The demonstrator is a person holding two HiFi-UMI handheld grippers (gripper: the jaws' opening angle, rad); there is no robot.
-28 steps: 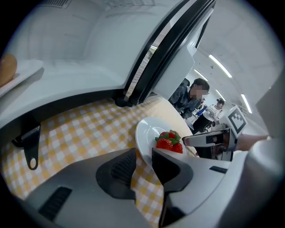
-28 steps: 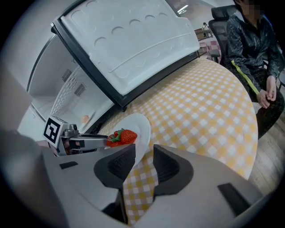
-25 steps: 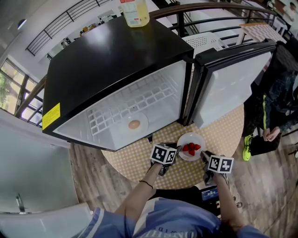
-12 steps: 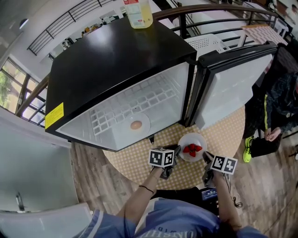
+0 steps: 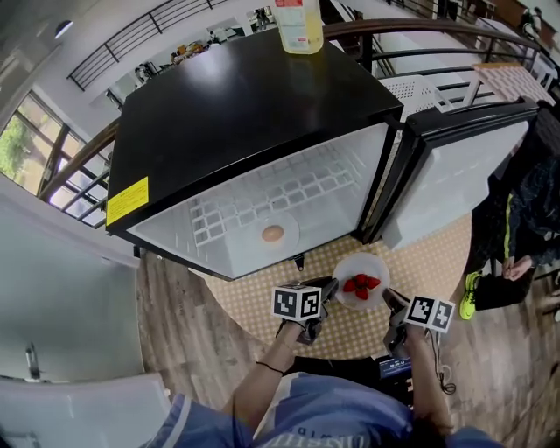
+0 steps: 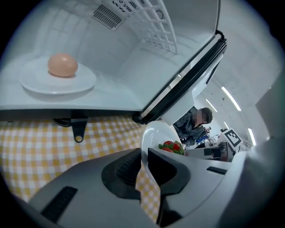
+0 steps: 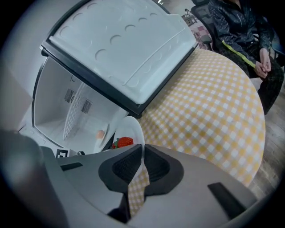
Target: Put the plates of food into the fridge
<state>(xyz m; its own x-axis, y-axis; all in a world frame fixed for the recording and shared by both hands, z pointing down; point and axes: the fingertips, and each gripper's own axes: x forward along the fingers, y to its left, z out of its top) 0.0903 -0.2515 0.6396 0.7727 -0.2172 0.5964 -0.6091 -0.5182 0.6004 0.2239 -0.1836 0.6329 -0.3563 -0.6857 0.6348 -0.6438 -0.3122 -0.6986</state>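
A white plate of strawberries [image 5: 360,280] sits over the checked table in front of the open fridge [image 5: 262,114]. My left gripper [image 5: 331,285] grips the plate's left rim, and the rim [image 6: 153,136] is pinched between its pads. My right gripper [image 5: 388,297] is at the right rim. Its jaws are closing, with the rim [image 7: 131,129] between the pads and pressed by them. A second white plate [image 5: 284,238] with one egg [image 6: 62,65] on it stands on the fridge floor.
The fridge door [image 5: 455,166] hangs open to the right. A bottle of yellow liquid [image 5: 299,22] stands on top of the fridge. The round table [image 5: 254,302] has a yellow checked cloth. A seated person in dark clothes [image 5: 525,201] is at the right.
Both grippers have closed onto the strawberry plate's rims. The head view has shifted, so the fridge now shows further right.
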